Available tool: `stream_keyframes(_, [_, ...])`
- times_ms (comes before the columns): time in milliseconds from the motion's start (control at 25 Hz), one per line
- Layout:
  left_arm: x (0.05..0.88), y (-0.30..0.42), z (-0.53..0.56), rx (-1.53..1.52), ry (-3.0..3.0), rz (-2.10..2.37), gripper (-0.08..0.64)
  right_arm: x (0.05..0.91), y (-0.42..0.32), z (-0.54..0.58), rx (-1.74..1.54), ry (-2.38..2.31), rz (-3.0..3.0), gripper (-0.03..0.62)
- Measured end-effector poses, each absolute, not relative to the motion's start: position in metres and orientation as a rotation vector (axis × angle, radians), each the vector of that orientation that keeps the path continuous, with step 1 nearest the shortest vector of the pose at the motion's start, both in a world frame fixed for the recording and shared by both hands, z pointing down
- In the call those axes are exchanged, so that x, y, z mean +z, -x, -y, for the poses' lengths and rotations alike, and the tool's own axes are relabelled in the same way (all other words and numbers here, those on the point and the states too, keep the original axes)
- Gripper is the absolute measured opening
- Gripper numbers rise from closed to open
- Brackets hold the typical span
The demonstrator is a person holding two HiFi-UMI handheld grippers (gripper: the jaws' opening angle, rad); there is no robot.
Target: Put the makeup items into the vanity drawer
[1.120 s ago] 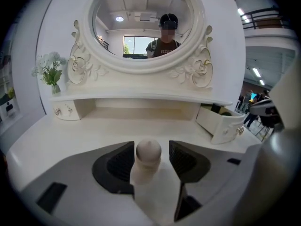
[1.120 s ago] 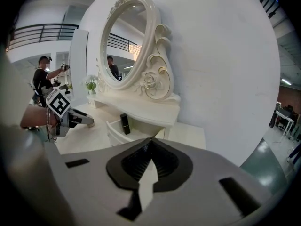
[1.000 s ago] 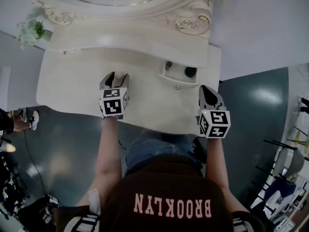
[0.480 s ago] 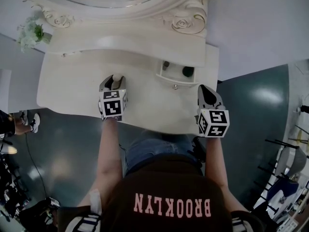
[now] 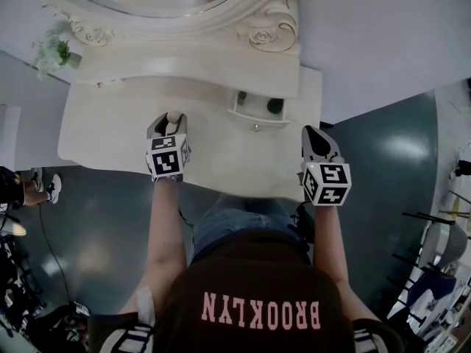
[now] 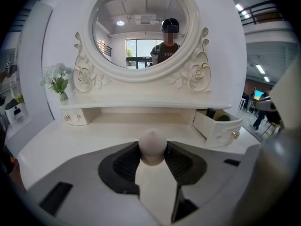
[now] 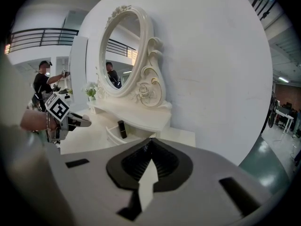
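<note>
While the right tool [image 5: 314, 135] sits pinched empty, left tool [image 5: 168, 123] just clamped a sponge [image 6: 152, 145].

top [image 5: 261, 300]: dark, pink BROOKLYN lettering | bottoms [image 5: 228, 223]: blue denim | left claw [image 5: 171, 118], right claw [image 5: 315, 133]: grey, marker cubes [image 5: 166, 163]

Cream-white vanity table [image 5: 110, 127] with curved front edge. Raised back shelf [image 5: 184, 68] carrying oval mirror in carved frame [image 6: 141, 32]; small vase of white flowers [image 6: 58, 81] at left end. Small open drawer [image 6: 221, 132] under shelf at right, holding upright black tube [image 6: 210, 113] beside dark round item [image 6: 223, 118].
</note>
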State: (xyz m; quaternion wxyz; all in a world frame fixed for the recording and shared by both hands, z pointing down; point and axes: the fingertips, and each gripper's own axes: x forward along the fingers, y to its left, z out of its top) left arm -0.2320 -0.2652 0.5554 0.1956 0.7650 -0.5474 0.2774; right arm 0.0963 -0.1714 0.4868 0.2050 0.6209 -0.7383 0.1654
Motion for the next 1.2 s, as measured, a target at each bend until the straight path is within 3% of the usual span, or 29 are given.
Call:
stream_keyframes(720, [0.491,0.216,0.256,0.689,-2.191,1.643,0.156,0.447,-0.124,0.158,0.41,-1.786,2.113,-0.006])
stream_keyframes(1200, [0.481,0.125,0.247,0.694,-2.357,1.489,0.156,0.445,-0.185,0.113,0.446,-1.93,2.006,-0.006])
